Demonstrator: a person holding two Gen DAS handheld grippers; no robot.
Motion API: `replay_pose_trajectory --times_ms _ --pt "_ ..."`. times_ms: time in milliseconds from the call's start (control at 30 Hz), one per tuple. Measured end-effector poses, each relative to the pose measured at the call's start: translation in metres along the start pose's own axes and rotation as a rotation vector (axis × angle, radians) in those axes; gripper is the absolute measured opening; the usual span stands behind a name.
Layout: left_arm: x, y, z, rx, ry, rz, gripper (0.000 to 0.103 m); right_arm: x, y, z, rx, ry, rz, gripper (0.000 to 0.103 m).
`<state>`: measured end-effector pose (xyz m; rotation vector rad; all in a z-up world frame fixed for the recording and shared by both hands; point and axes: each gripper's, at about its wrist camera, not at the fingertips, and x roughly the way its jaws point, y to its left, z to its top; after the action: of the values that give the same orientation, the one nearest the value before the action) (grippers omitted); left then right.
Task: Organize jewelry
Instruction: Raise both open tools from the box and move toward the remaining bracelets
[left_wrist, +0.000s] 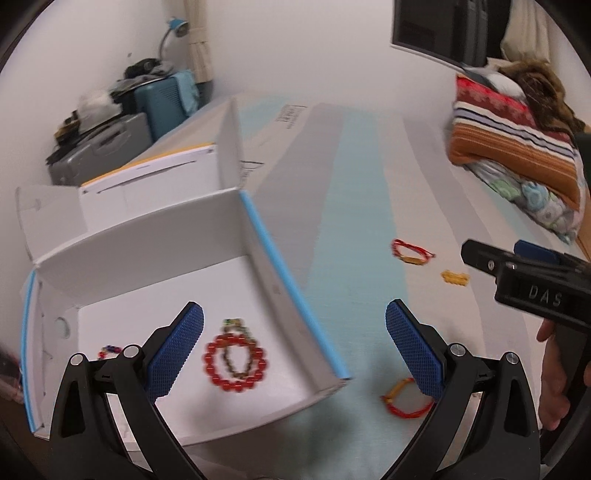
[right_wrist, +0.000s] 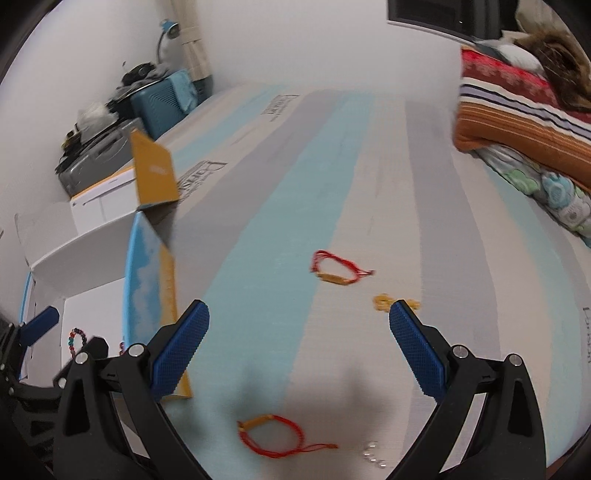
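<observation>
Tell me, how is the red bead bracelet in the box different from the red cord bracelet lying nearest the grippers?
The bead bracelet is a ring of round red beads; the cord bracelet is thin red string with a yellowish tube. The bead bracelet lies inside the white box, with a darker chain in its middle; the cord bracelet lies alone on the striped sheet, loose ends trailing. Both are red, and neither is gripped.

A bed (right_wrist: 332, 155) with a sheet striped in pale blue, grey and cream carries everything. At the left of the frame an open white box (left_wrist: 258, 229) with blue edges rests on it. Two red cord bracelets (right_wrist: 338, 271) (right_wrist: 273, 437) lie loose on the sheet, one mid-frame, one near the bottom edge. A small gold piece (right_wrist: 382, 301) lies right of the upper bracelet. Folded blankets (right_wrist: 517, 110) are stacked at the upper right.
</observation>
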<state>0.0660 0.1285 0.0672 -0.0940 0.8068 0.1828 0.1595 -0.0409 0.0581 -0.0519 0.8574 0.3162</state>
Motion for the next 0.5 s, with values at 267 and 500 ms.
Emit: replay_pose_trajectory --times_ms 267,500 --pt "0.015 -0.05 0.001 0.057 0.023 -0.05 0.097 0.011 -0.05 -0.001 0.064 0.033 -0.018 0.094" --pt "0.035 -0.082 -0.001 0.101 0.072 -0.097 0.097 0.032 -0.079 -0.003 0.08 0.071 -0.051 0.094"
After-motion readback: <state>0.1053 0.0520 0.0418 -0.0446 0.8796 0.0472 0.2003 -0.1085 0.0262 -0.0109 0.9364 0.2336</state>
